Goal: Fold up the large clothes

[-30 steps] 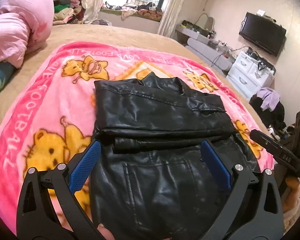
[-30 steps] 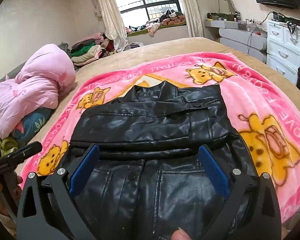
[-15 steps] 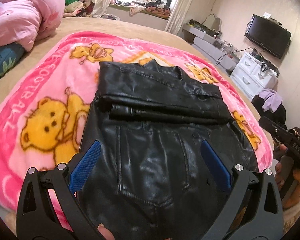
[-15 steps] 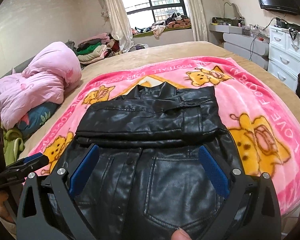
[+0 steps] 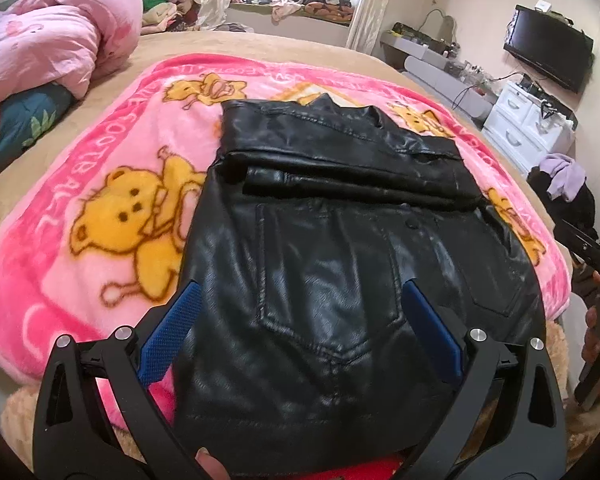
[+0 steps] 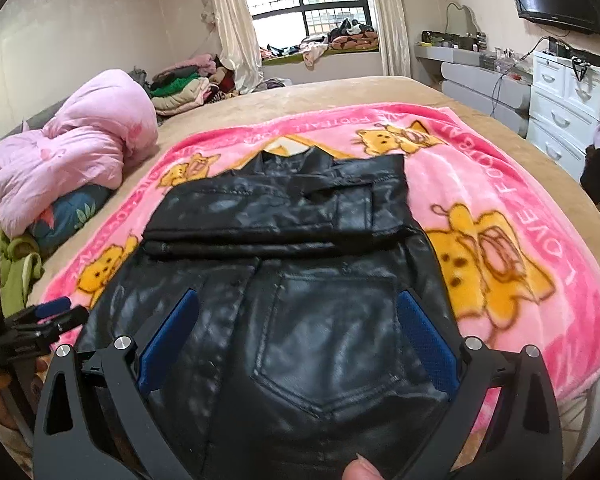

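Note:
A black leather jacket (image 5: 332, 240) lies on a pink teddy-bear blanket (image 5: 112, 208) on the bed, its sleeves folded across the upper part. It also shows in the right wrist view (image 6: 300, 280). My left gripper (image 5: 300, 332) is open and empty above the jacket's near hem. My right gripper (image 6: 296, 336) is open and empty above the hem too. The right gripper shows at the right edge of the left wrist view (image 5: 592, 248); the left gripper shows at the left edge of the right wrist view (image 6: 40, 320).
A pink quilt (image 5: 48, 36) is piled at the bed's left side. White drawers (image 6: 564, 104) and a wall TV (image 5: 548, 52) stand on the right. Clothes lie heaped by the window (image 6: 180, 88).
Both grippers have drawn back toward the jacket's near hem and risen, so more of the lower jacket shows. The jacket has not moved. Both stay open.

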A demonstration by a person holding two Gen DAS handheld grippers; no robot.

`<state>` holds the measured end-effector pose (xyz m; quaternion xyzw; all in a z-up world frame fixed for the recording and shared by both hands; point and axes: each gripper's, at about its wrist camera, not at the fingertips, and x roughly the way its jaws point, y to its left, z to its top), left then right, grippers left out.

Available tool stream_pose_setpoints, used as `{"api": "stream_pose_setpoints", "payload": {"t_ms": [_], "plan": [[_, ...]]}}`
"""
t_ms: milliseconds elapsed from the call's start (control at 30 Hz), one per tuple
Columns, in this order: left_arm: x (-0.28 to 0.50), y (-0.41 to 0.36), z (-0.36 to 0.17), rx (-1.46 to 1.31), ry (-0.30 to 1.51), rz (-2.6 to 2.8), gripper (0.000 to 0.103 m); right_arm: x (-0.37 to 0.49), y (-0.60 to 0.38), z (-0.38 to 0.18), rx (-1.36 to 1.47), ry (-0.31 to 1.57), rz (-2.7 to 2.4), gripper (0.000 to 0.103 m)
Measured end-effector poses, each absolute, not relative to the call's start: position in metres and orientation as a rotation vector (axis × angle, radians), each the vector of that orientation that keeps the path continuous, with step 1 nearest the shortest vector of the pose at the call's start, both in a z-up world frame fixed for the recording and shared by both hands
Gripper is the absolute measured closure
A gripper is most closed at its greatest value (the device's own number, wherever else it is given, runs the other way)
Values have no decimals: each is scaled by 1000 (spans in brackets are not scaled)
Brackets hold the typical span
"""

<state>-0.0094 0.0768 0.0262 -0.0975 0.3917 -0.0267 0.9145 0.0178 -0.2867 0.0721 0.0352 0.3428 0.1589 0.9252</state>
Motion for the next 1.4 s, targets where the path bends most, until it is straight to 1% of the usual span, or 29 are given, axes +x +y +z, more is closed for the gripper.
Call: {"api": "stream_pose_setpoints", "payload": {"t_ms": [433,667,967,1100,1133,1167,1233,1333,1400], "plan": [[-25,82,12,-180,852,1,9,1,-318,49,63,764,293,5],[-30,94,-1,-177,883,38,9,-5,-332,29,39,833,285,5],[-35,125,-12,-259,918,65,9,-15,-347,6,39,893,308,5],[-38,127,-27,-308,963,0,10,-18,-355,-1,43,919,315,5],[-39,126,-31,-315,971,-17,14,-18,-357,-2,40,924,315,5],[-40,124,-35,-326,980,-39,28,-18,-358,-3,38,931,317,5],[-44,120,-45,-341,994,-46,40,-19,-361,-6,37,942,319,5],[-51,117,-49,-347,970,-44,51,-19,-368,-10,55,958,337,5],[-53,120,-50,-377,966,-50,52,-17,-372,-15,63,969,353,5]]}}
